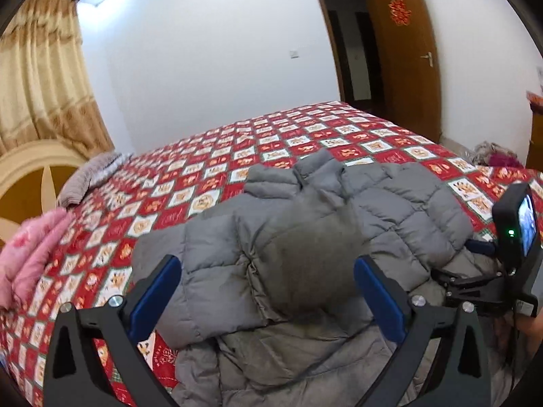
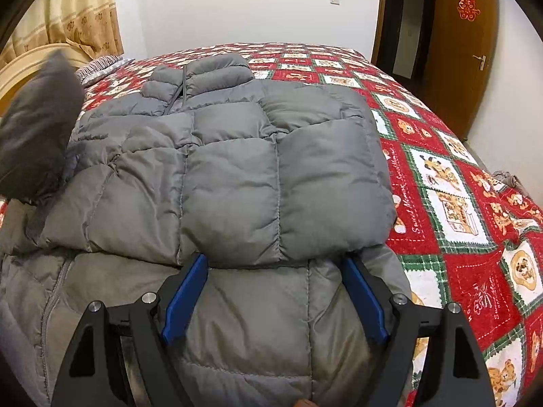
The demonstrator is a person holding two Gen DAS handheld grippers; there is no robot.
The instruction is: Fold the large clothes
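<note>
A grey quilted puffer jacket (image 1: 390,203) (image 2: 230,176) lies spread on the red patterned bedspread (image 1: 210,176) (image 2: 451,183), collar toward the far side. My left gripper (image 1: 268,264) stands wide open above it. A blurred grey sleeve (image 1: 305,254) hangs loose between its blue pads (image 1: 159,291), touching neither; in the right wrist view the sleeve (image 2: 37,125) is a dark blur at the left. My right gripper (image 2: 274,261) rests on the jacket's near part with jaws wide apart, fingertips tucked under the edge of a folded-over panel. Its body (image 1: 516,234) shows at the right edge.
A pink quilt (image 1: 30,254) and a grey folded cloth (image 1: 91,176) lie by the headboard (image 1: 30,173) on the left. Beige curtains (image 1: 40,78) hang behind. A brown door (image 1: 404,51) stands open at the far right. Other clothes (image 1: 492,156) sit beyond the bed.
</note>
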